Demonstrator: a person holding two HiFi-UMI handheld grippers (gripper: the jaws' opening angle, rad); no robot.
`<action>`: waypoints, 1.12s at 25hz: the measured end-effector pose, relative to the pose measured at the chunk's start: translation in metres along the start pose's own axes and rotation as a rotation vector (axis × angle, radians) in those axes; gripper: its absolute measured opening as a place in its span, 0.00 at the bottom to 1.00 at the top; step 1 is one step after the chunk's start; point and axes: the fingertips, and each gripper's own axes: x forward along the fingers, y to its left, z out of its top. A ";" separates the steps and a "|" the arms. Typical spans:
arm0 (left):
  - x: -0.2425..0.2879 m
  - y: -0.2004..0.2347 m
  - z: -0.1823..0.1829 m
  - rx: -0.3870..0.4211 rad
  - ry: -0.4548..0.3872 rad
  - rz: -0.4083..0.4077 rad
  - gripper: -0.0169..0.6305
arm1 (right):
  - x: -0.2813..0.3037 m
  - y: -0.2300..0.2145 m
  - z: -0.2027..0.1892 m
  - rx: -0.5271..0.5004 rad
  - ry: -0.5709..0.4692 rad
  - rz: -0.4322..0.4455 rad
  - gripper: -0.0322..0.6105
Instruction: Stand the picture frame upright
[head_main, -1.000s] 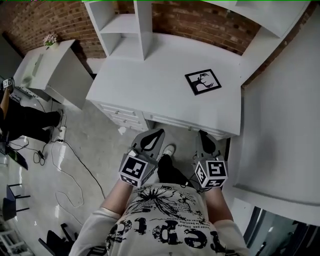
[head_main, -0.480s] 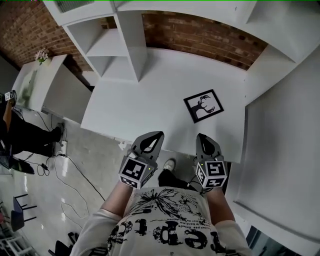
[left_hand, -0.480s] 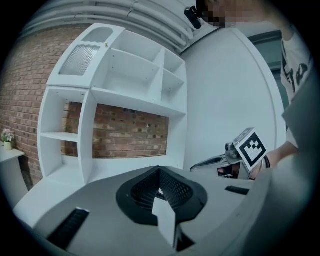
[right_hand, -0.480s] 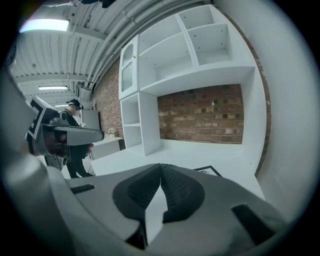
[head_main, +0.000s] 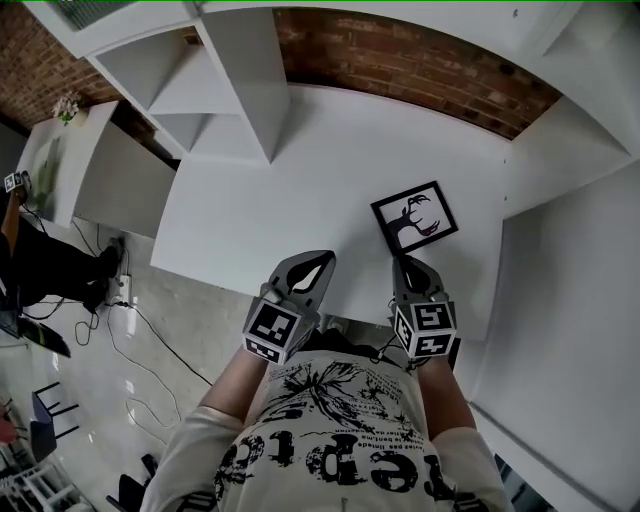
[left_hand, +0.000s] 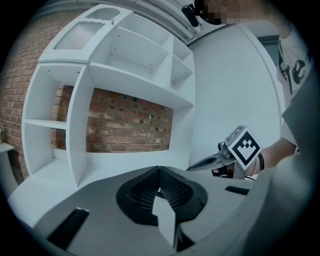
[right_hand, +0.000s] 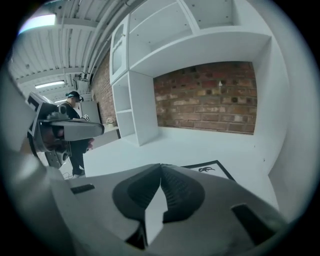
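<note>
The picture frame (head_main: 416, 217), black-edged with a black drawing on white, lies flat on the white desk (head_main: 290, 200) near its right front corner. It shows just beyond the jaws in the right gripper view as a frame (right_hand: 206, 169) lying flat. My right gripper (head_main: 409, 267) is shut and empty, its tip at the desk's front edge just short of the frame. My left gripper (head_main: 322, 260) is shut and empty too, to the left of the frame over the desk's front edge. In the left gripper view the frame is hidden.
White shelf units (head_main: 235, 80) stand on the desk's back left against a brick wall (head_main: 400, 55). A white side wall (head_main: 570, 290) closes the right. A lower white cabinet (head_main: 90, 170) stands to the left, with a person (head_main: 40, 260) and cables on the floor.
Both grippers have moved forward from in front of the drawers to the desk's front edge, closer to the frame. The jaws stayed shut.
</note>
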 end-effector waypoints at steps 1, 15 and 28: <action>0.006 0.005 -0.003 0.005 0.004 -0.001 0.05 | 0.008 -0.002 -0.002 -0.002 0.015 -0.001 0.06; 0.059 0.045 -0.034 -0.049 0.012 -0.084 0.05 | 0.107 -0.034 -0.053 -0.088 0.303 -0.024 0.23; 0.076 0.089 -0.066 -0.082 0.046 -0.060 0.05 | 0.161 -0.058 -0.089 -0.158 0.501 -0.052 0.25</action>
